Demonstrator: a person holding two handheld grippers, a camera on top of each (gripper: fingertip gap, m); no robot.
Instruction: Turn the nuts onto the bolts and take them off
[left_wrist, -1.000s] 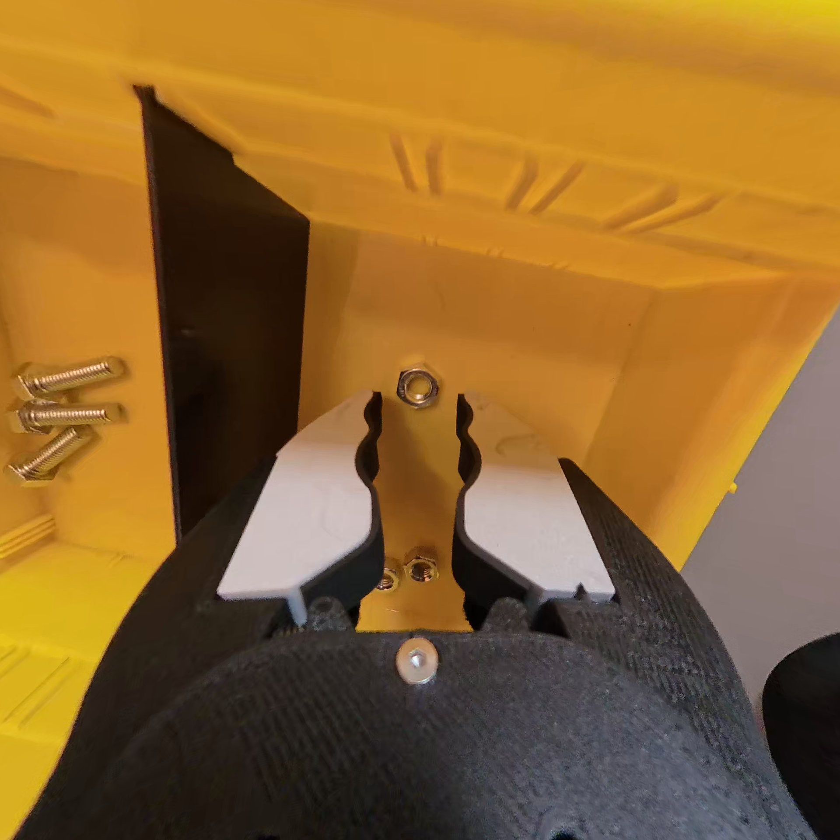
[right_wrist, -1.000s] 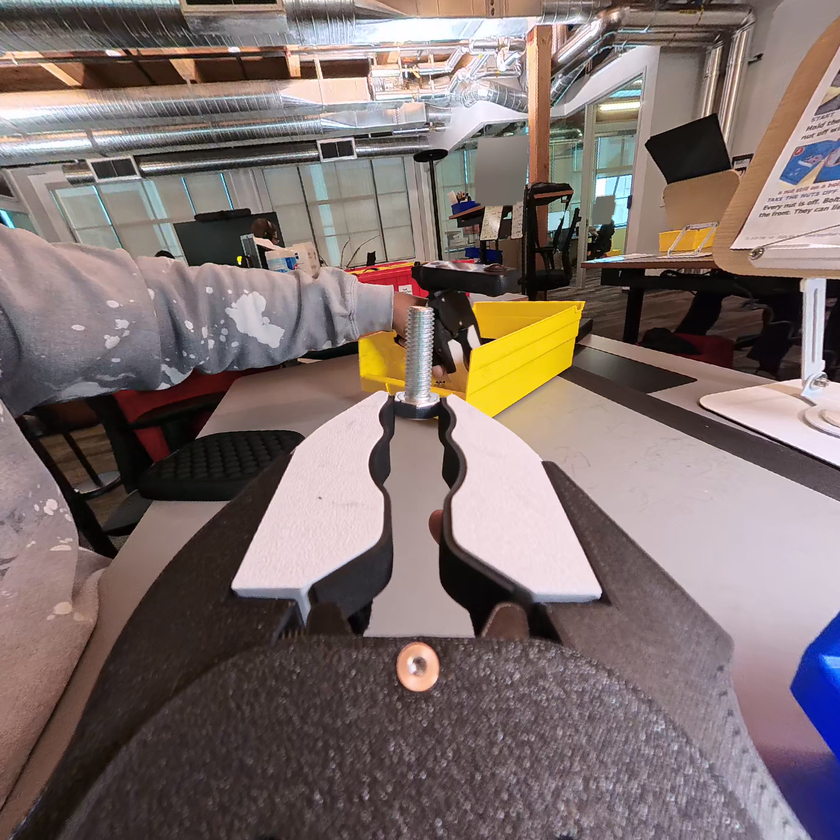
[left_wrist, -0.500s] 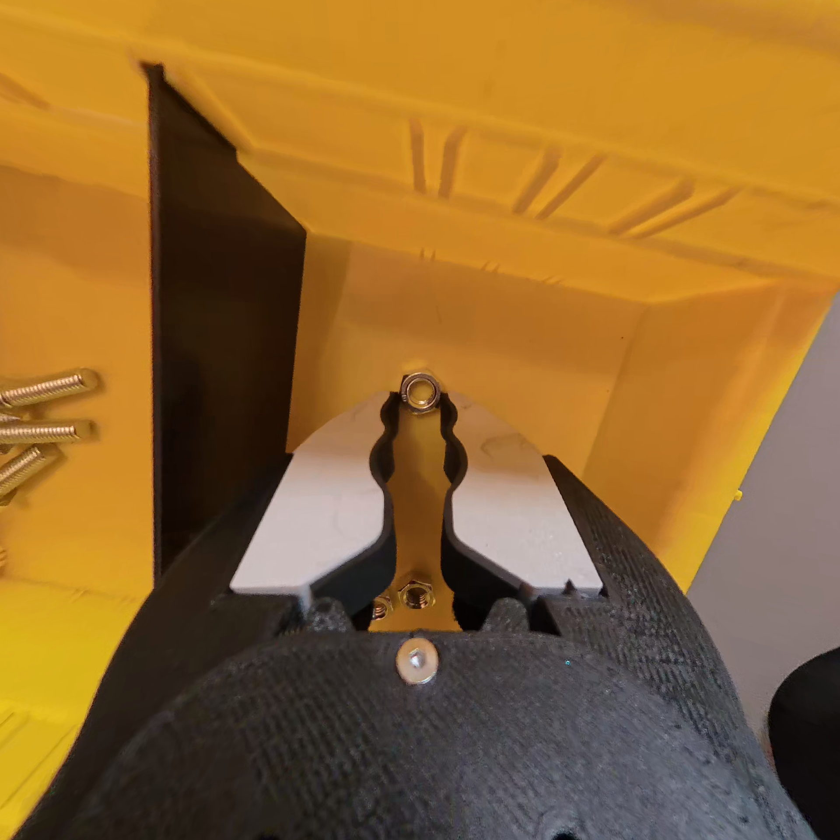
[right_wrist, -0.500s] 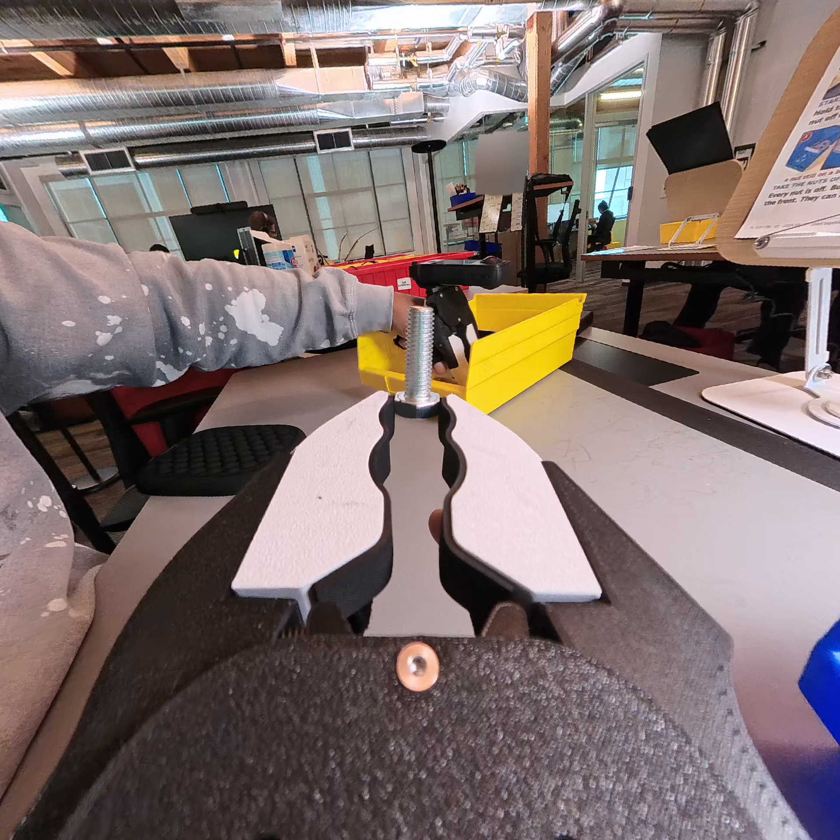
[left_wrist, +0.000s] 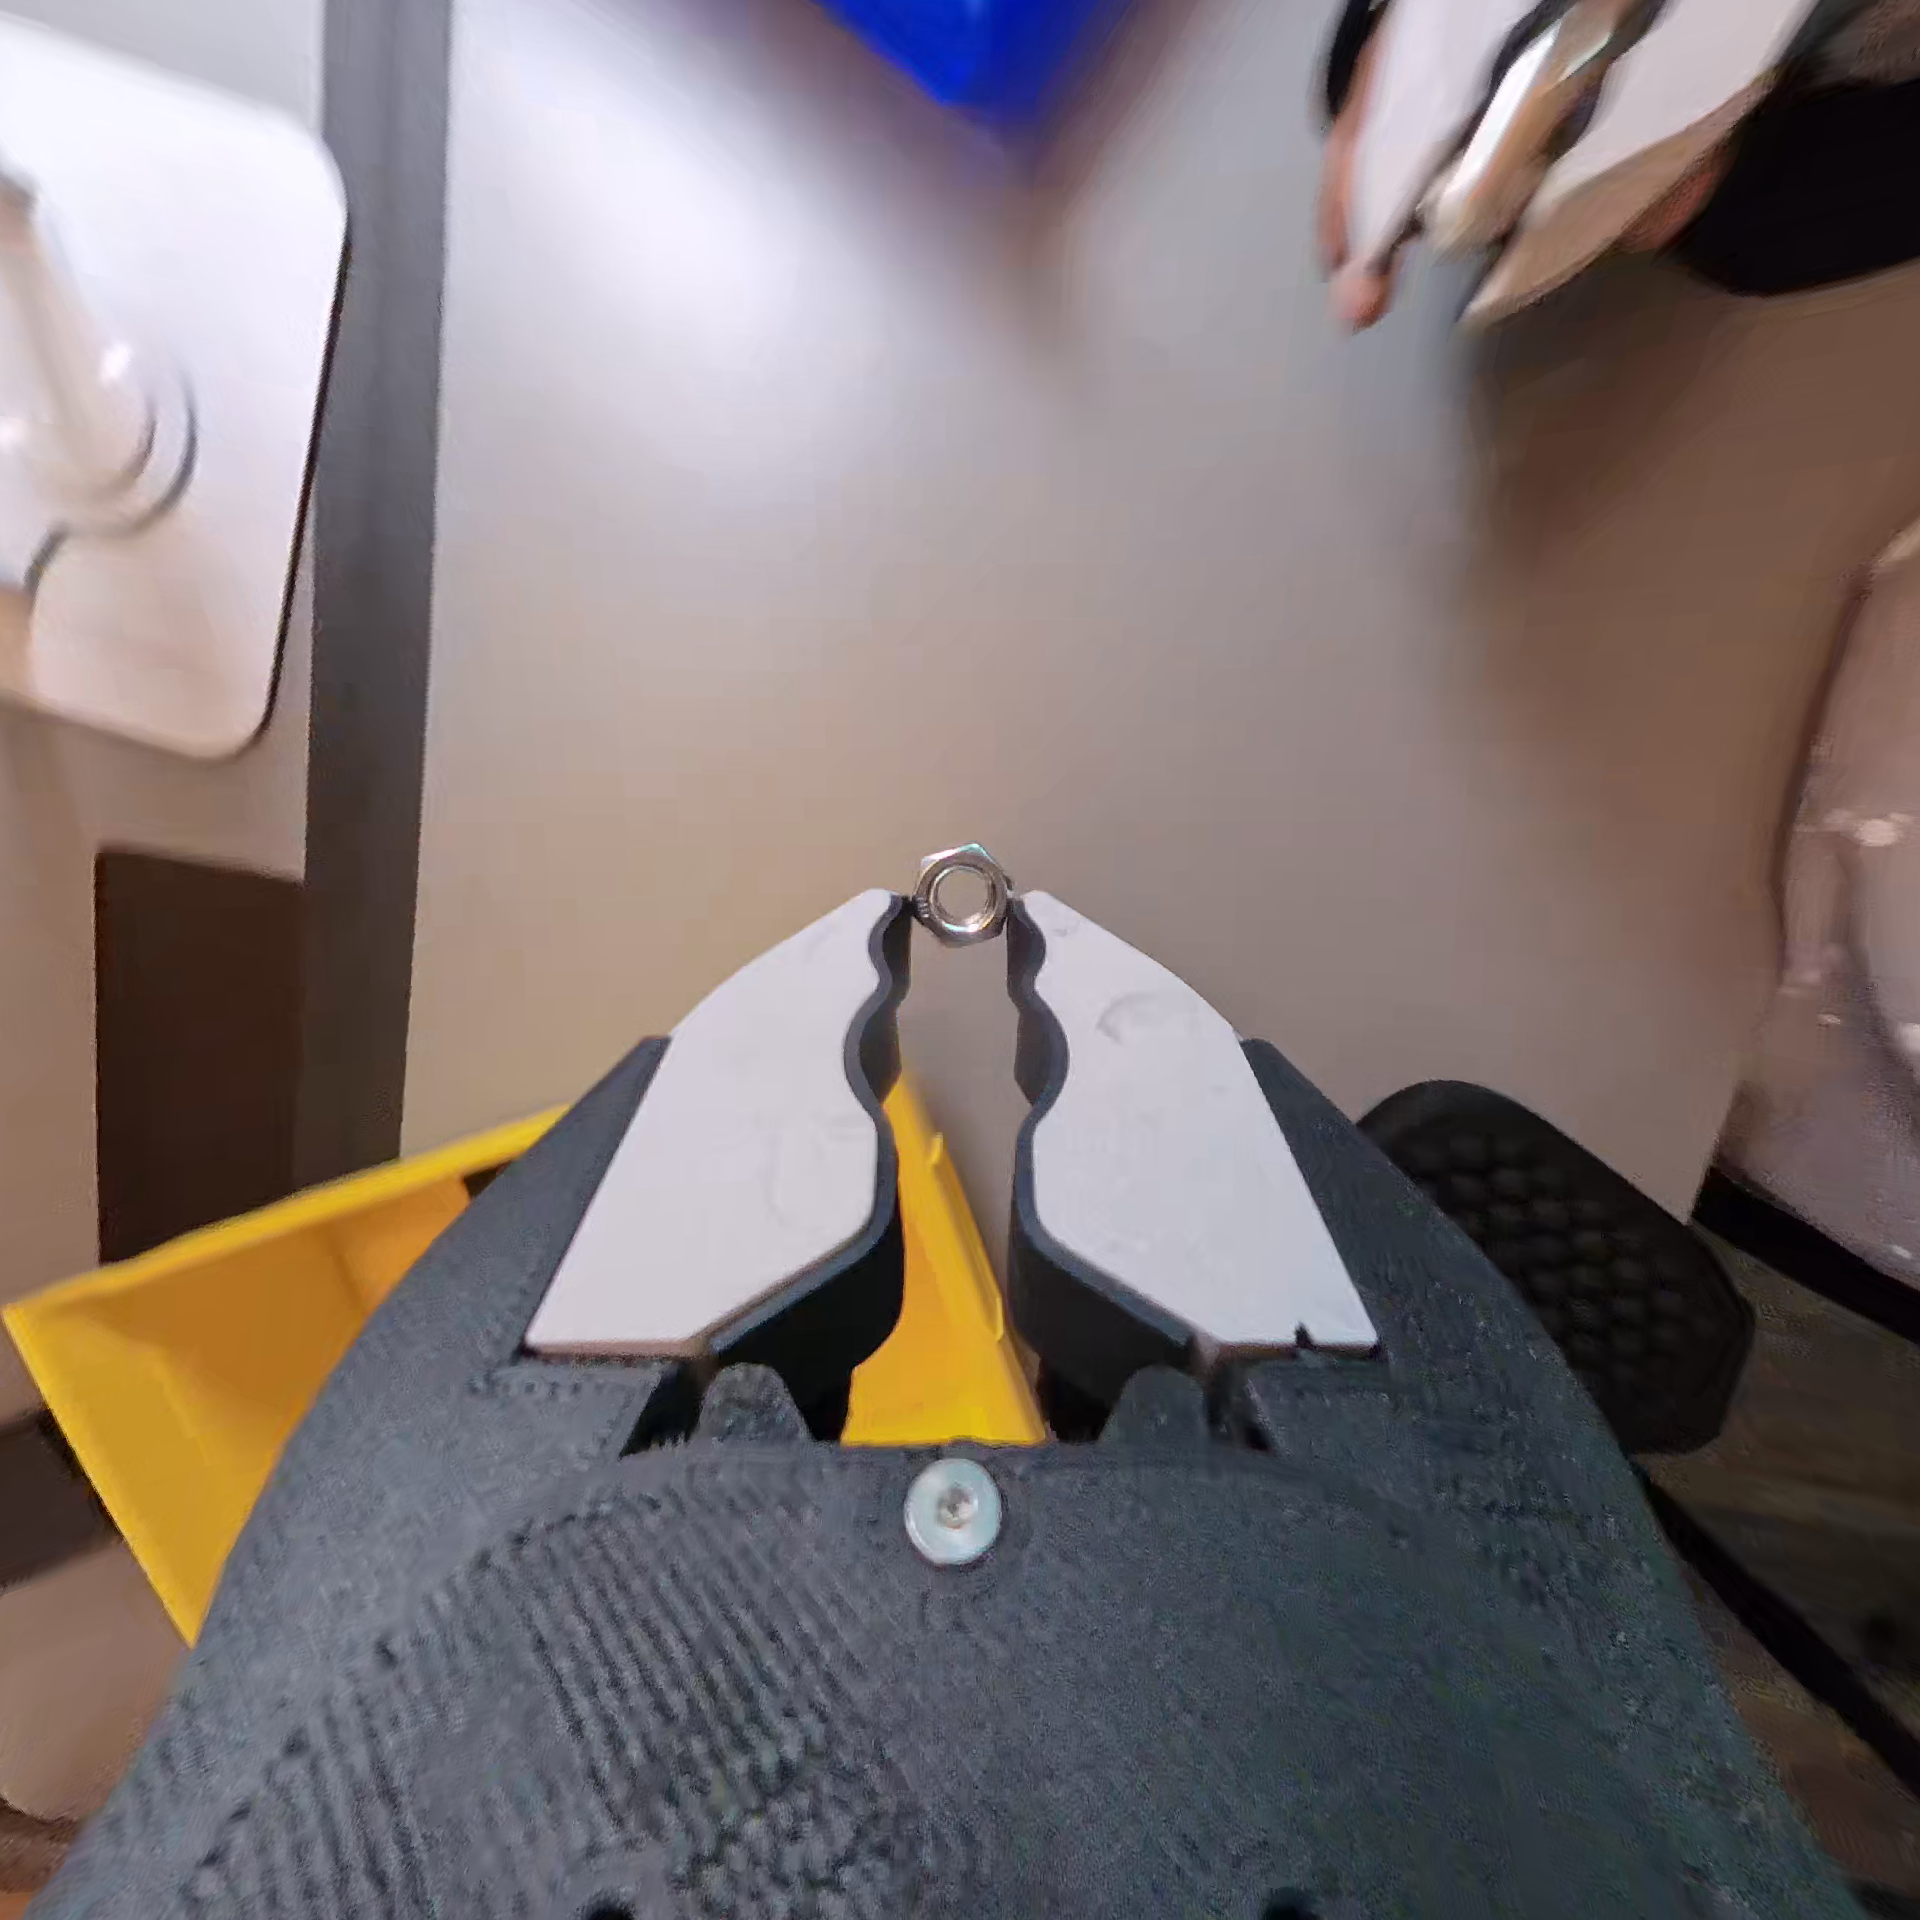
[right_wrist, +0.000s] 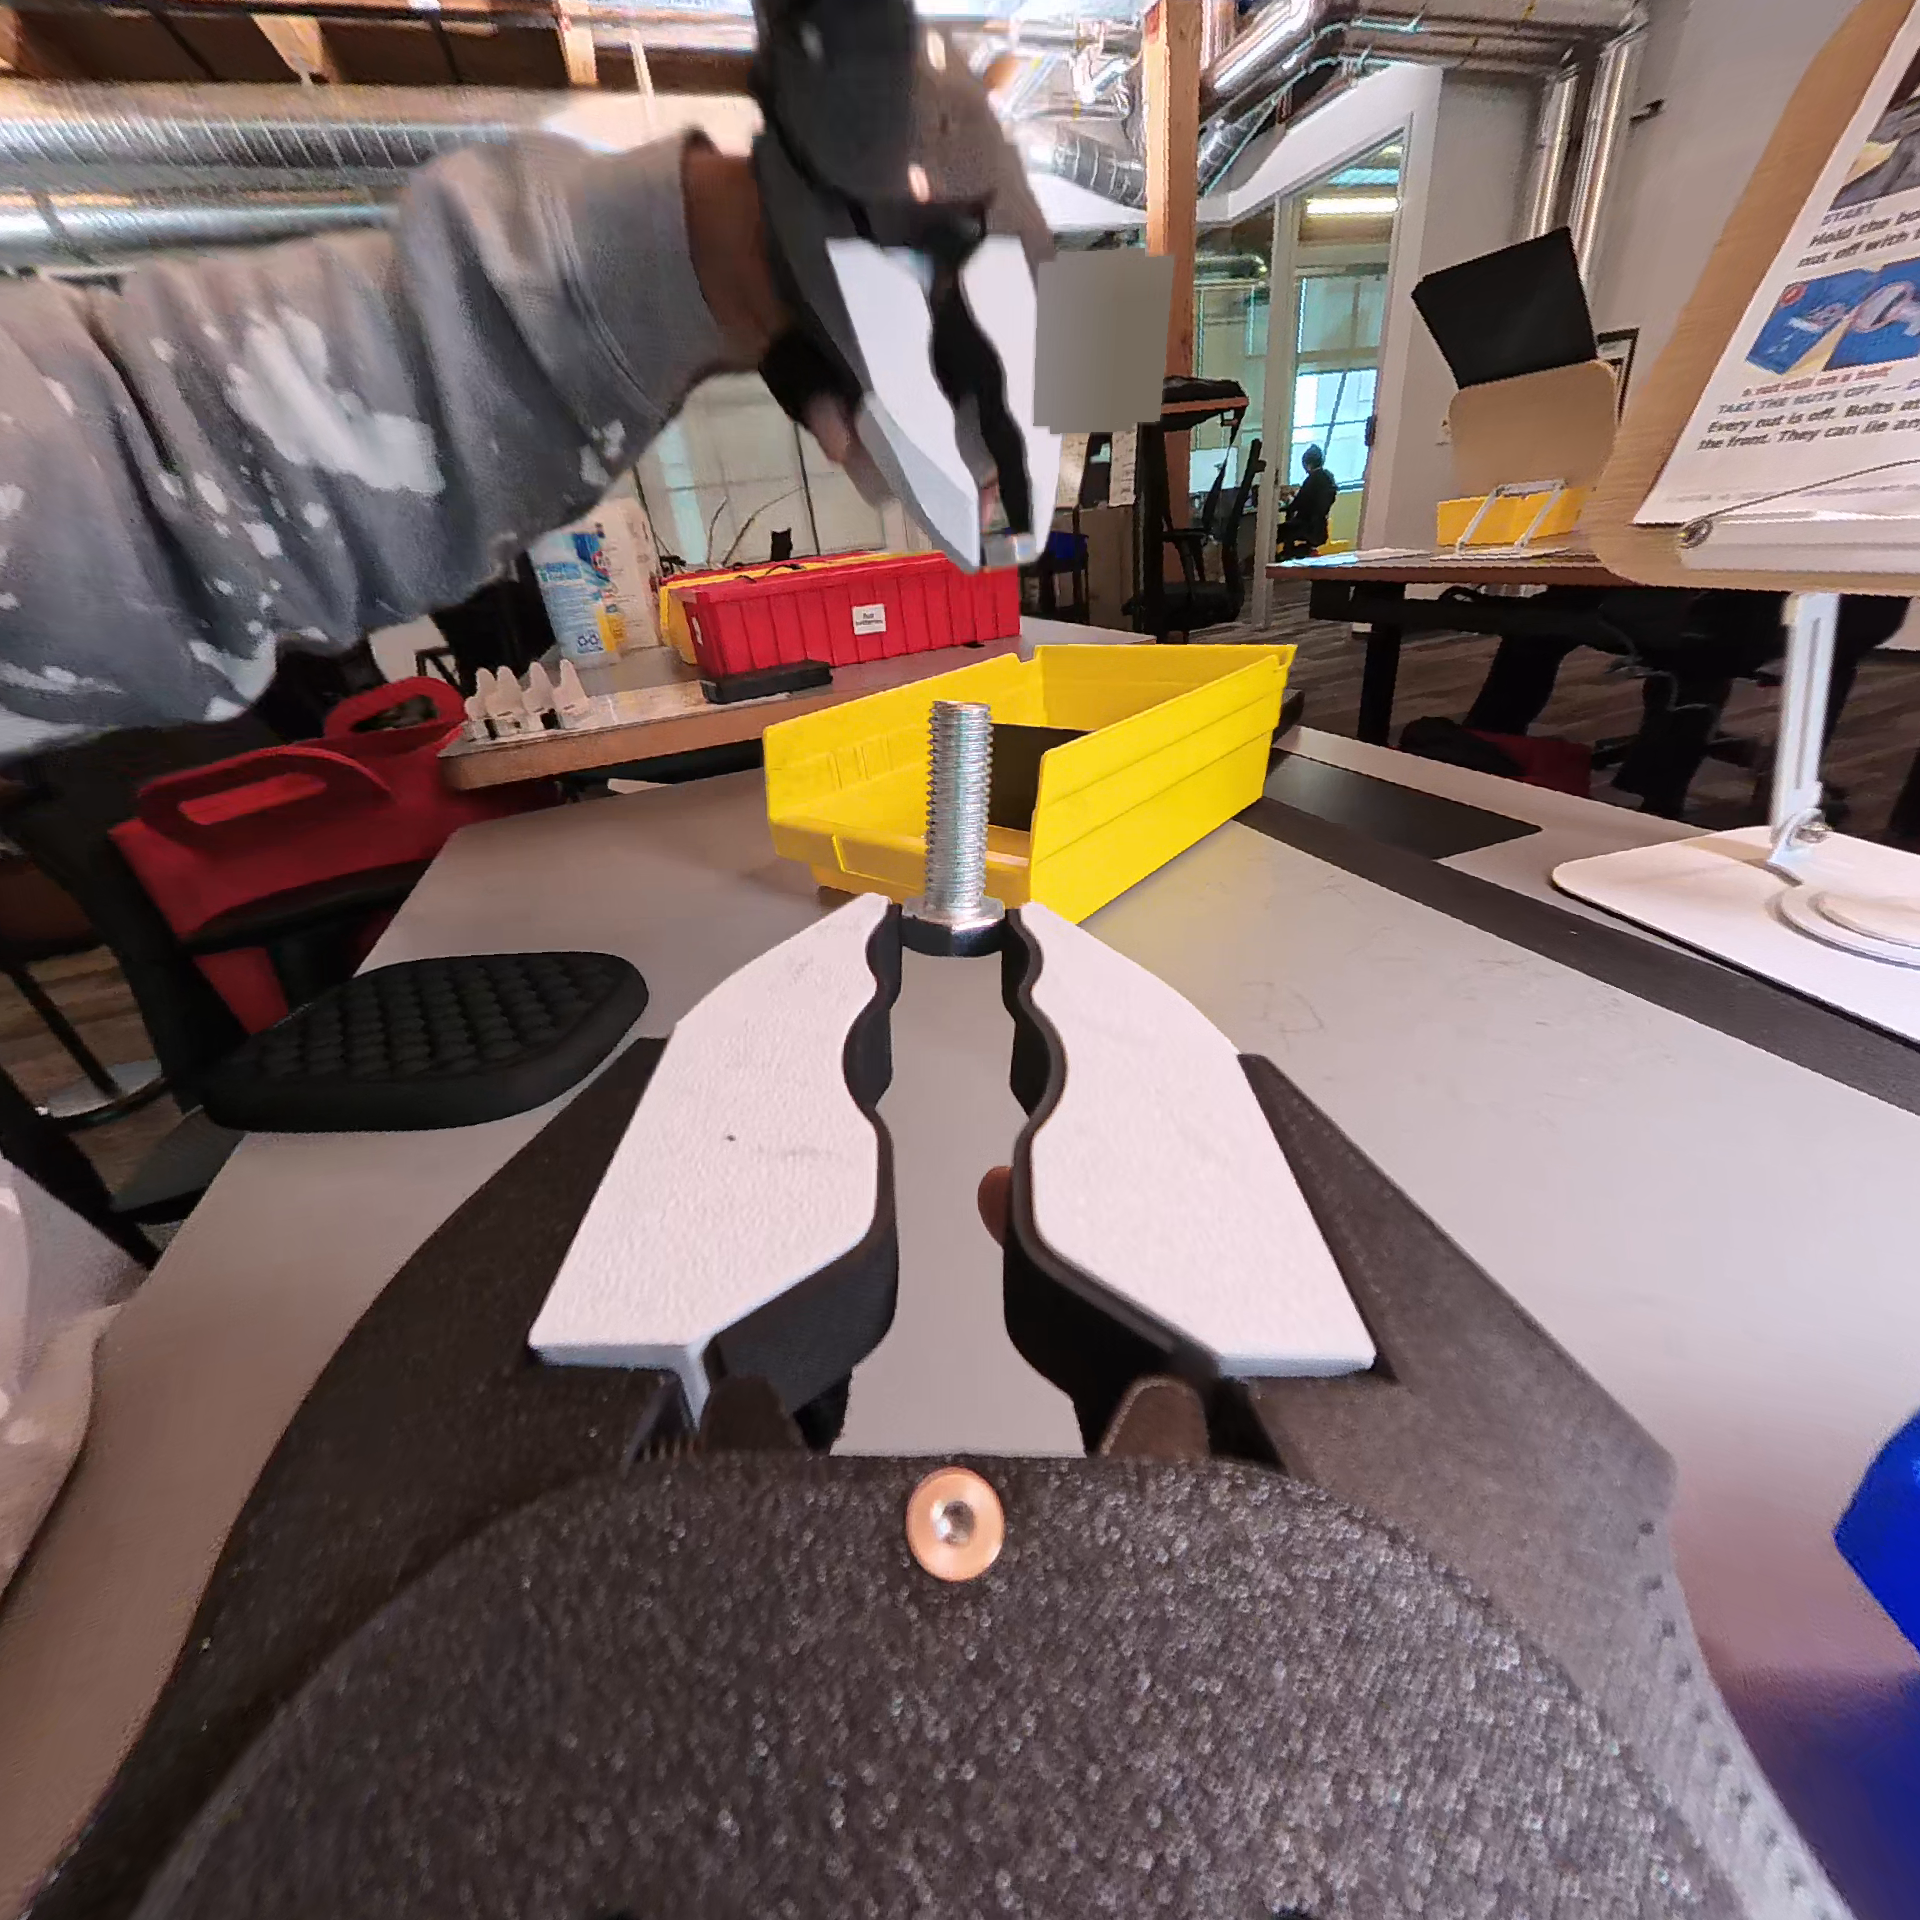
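Nut (left_wrist: 963, 902): in your left wrist view, the left gripper (left_wrist: 961, 914) pinches it between its fingertips, bore facing the camera, raised over the grey table (left_wrist: 831, 520) beyond the yellow bin (left_wrist: 260, 1309). In your right wrist view, the right gripper (right_wrist: 953, 925) clamps the bolt (right_wrist: 958, 821) by its head, threads upright, above the table's near edge; the yellow bin stands behind it.
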